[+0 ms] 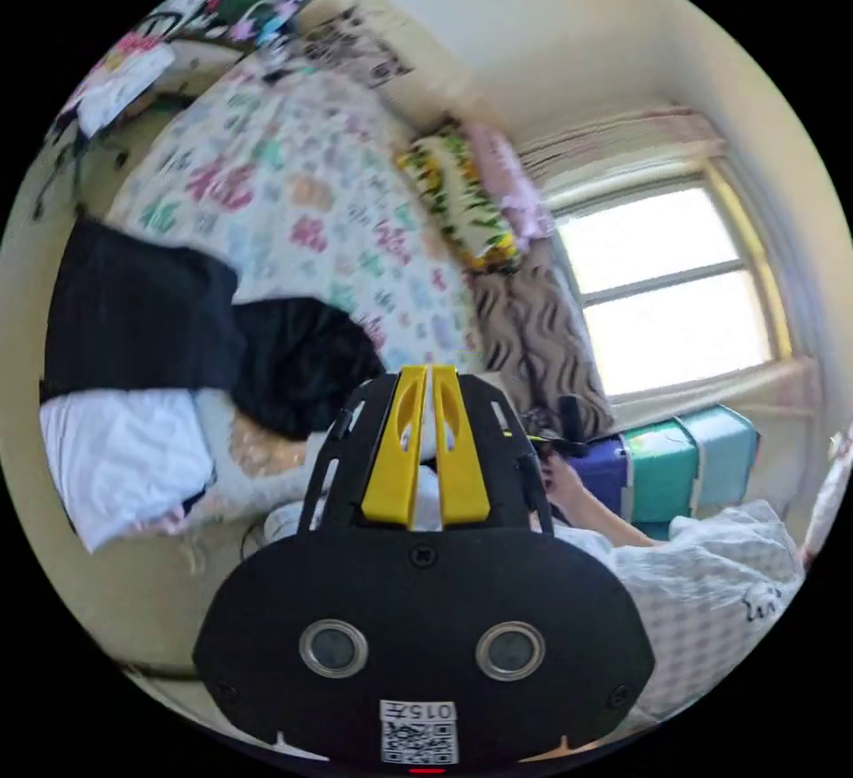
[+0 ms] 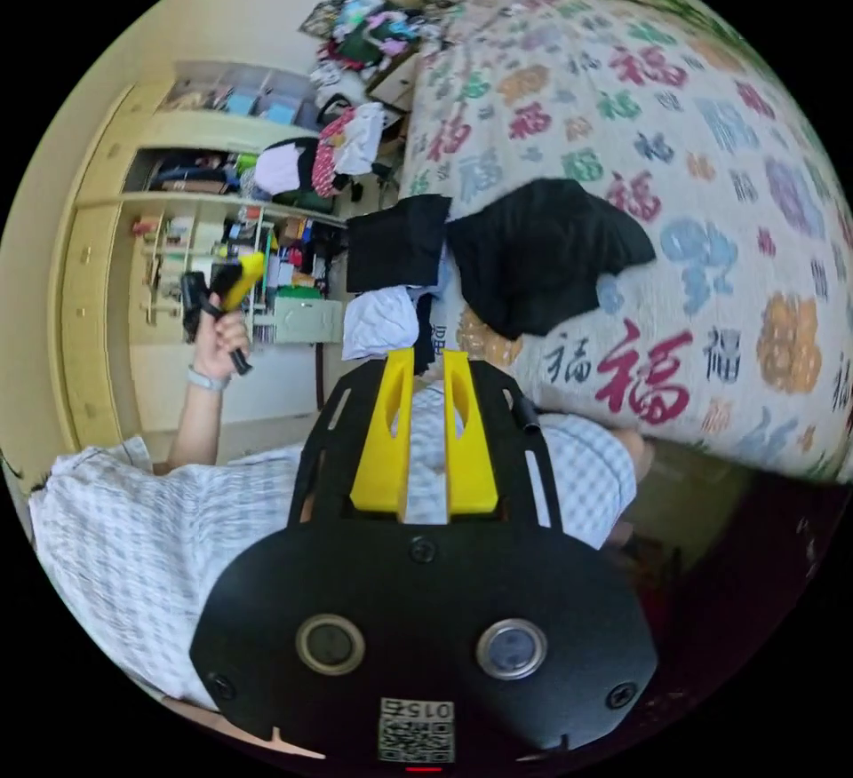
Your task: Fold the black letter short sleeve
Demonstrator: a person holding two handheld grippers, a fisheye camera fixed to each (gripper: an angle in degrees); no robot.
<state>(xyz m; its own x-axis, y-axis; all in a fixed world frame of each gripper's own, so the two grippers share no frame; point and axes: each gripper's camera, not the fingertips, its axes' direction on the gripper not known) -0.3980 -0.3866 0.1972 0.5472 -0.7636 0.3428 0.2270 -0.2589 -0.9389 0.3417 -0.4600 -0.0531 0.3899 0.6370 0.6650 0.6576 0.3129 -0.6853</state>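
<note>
I count: one crumpled black shirt [image 2: 542,250] on bed [image 2: 711,192]; one folded black item [image 2: 395,241], one white [image 2: 380,322]. Left gripper [image 1: 427,387] closed, empty; right gripper [image 2: 428,369] slightly parted, empty.

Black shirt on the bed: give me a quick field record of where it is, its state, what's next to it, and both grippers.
shirt: black shirt, crumpled, unfolded, on the patterned bedspread
neighbours: folded black garment and white garment beside it near the bed edge
left gripper: jaws nearly closed, holding nothing, off the shirt
right gripper: narrow gap between jaws, holding nothing, off the shirt
</note>
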